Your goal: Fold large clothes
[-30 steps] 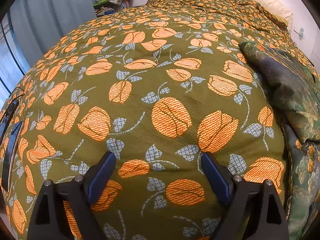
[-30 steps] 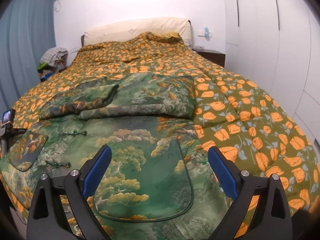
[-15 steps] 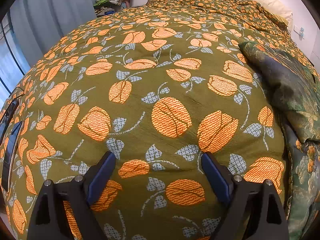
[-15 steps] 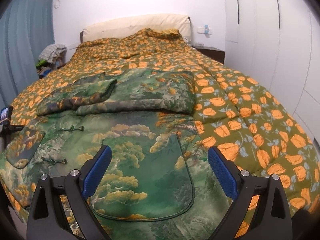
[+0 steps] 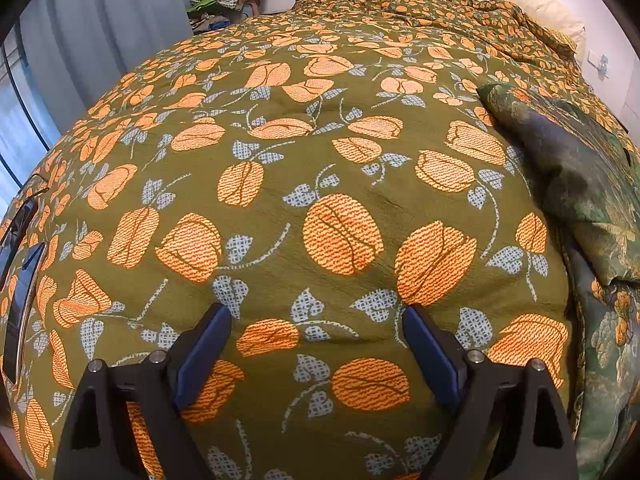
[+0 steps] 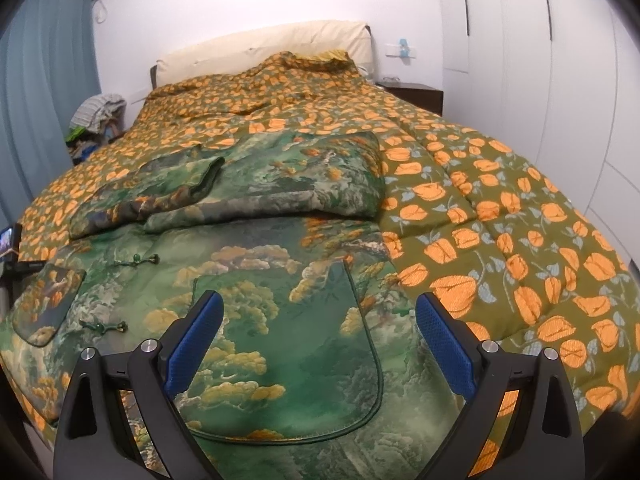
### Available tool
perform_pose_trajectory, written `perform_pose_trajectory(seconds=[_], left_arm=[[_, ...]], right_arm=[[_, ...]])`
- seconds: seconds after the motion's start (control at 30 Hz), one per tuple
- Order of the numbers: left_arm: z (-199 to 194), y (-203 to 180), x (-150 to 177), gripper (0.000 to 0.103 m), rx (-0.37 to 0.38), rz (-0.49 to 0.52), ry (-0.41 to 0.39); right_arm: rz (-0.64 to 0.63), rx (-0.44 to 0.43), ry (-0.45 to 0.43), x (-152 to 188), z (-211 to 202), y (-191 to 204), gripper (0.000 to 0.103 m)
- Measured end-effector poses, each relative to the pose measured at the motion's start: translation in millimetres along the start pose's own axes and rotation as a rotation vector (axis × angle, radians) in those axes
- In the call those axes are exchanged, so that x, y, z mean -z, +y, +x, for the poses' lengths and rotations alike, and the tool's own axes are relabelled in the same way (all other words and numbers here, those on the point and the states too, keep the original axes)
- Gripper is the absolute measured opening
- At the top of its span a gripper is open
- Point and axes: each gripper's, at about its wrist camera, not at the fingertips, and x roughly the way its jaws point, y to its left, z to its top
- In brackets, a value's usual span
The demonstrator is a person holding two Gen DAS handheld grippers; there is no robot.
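Observation:
A large green padded jacket (image 6: 256,280) with a tree and cloud print lies on the bed, front up, with knot buttons and patch pockets. Its upper part and sleeves are folded over across the far end. My right gripper (image 6: 316,304) is open and empty, just above the jacket's near pocket (image 6: 312,364). My left gripper (image 5: 316,320) is open and empty over the bare quilt, left of the jacket, whose folded sleeve edge (image 5: 576,168) shows at the right of the left wrist view.
The bed is covered by an olive quilt (image 6: 500,216) with orange flowers. A cream headboard (image 6: 260,48) stands at the far end. A clothes pile (image 6: 96,108) and blue curtain (image 6: 40,100) are on the left. White wardrobes (image 6: 540,60) line the right. A small screen (image 6: 10,236) sits at the left bed edge.
The right wrist view has shifted a little, so the jacket sits slightly lower and closer under the right gripper. The left gripper has not moved. Both stay open.

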Motion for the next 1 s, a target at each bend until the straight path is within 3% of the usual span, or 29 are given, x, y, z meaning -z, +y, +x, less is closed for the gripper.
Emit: perform_pose_trajectory(seconds=[0.67,1.0], left_arm=[[-0.3,0.0,0.3,0.09,0.0,0.0,-0.001],[0.4,0.0,0.1,0.09,0.001,0.0,-0.006]], right_arm=[[-0.02,0.019,-0.017,-1.4,-3.9,2.0,0.097],[-0.031,0.173,0.106,-26.8,-19.7,8.6,0.1]])
